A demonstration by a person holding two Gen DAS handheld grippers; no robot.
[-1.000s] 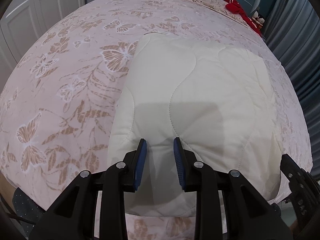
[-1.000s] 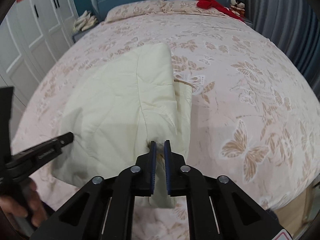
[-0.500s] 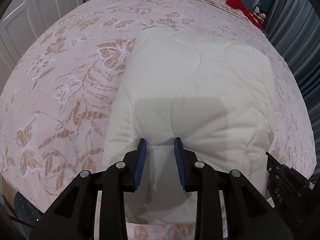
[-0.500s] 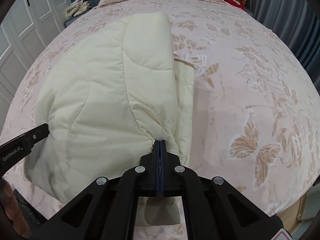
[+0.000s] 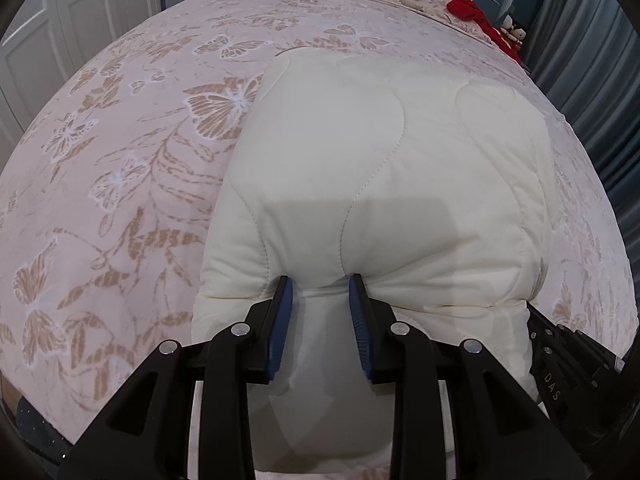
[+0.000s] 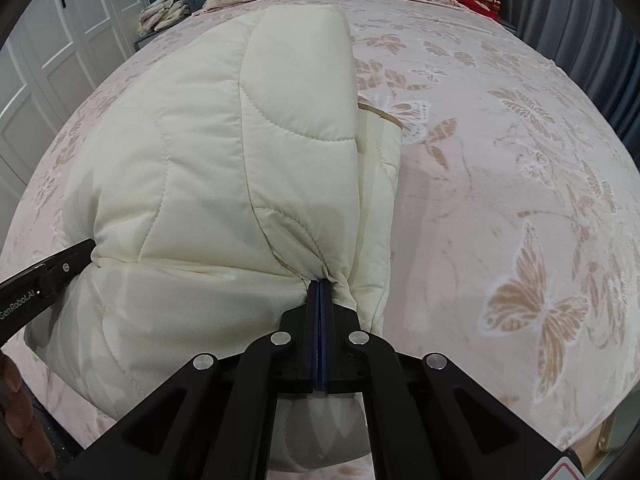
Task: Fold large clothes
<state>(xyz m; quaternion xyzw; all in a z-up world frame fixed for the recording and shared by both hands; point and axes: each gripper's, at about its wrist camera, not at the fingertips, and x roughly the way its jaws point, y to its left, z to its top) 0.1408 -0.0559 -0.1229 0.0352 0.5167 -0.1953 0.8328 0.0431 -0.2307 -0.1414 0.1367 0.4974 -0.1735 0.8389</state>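
1. Both grippers have sunk toward the bed point(image 5: 120, 160) since the earlier frames; the right gripper point(image 6: 320, 292) has pressed tight on the quilted jacket point(image 6: 200, 160).
2. Left gripper point(image 5: 320, 300) pinches a thick fold at lower centre.
3. The jacket fills the frame's middle; it looks soft, puffy and light, so grip its seamed edges.

Cream quilted jacket point(image 5: 384, 184), folded, puffy, on bed's near edge

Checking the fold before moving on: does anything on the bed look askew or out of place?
The cream quilted coat is folded unevenly: a lower layer sticks out past its right edge. Nothing looks damaged.
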